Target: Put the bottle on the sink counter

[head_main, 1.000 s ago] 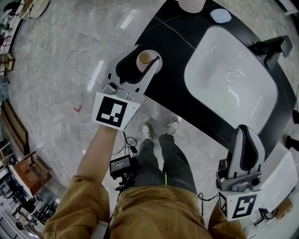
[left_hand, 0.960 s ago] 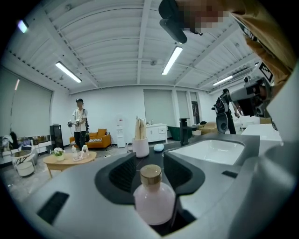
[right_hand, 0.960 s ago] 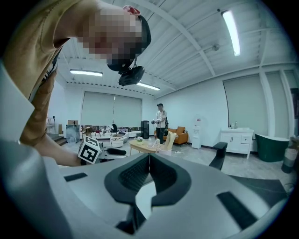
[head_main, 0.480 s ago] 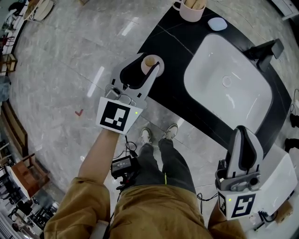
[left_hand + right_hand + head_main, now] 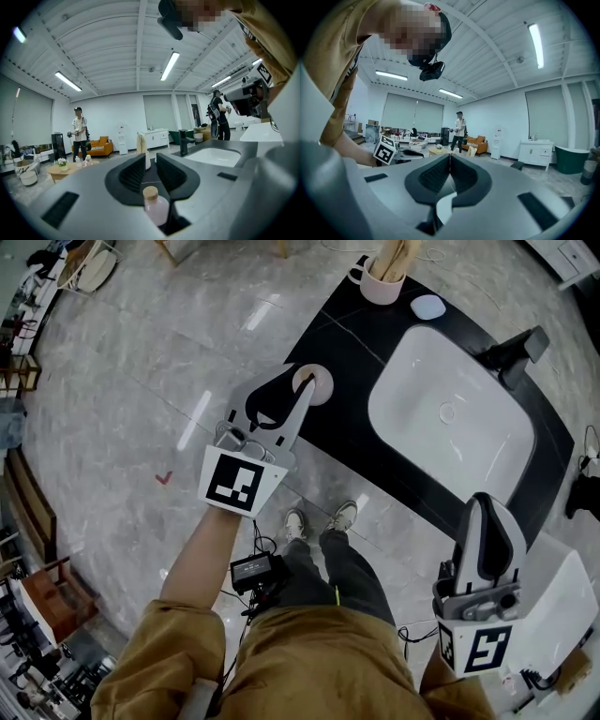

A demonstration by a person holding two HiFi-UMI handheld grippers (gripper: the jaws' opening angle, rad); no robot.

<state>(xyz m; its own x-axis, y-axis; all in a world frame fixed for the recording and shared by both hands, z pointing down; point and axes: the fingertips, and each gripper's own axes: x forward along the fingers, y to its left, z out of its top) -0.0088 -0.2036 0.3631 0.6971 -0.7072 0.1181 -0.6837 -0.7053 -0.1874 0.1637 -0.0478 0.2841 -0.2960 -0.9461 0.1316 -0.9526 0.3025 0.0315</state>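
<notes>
A small pink bottle [image 5: 317, 388] with a cork top [image 5: 150, 192] stands upright on the near left corner of the black sink counter [image 5: 347, 362]. My left gripper [image 5: 292, 385] hovers over it. Its jaws have just been closing and now keep a narrow gap [image 5: 151, 161] with nothing pressed between the pads. In the left gripper view the bottle shows low in the notch behind the pads. My right gripper [image 5: 492, 521] is shut and empty [image 5: 450, 161], held off the counter's near right end.
The white basin [image 5: 450, 418] fills the counter's middle, with a black faucet [image 5: 511, 352] behind it. A cup of sticks [image 5: 384, 282] and a pale dish [image 5: 429, 306] sit at the far end. The person's feet [image 5: 319, 514] are on the marble floor below. People stand far back in the room [image 5: 77, 131].
The left jaws have drawn in from wide apart around the bottle to a narrow gap. The bottle now shows at their tip instead of between them. The right gripper stays shut.
</notes>
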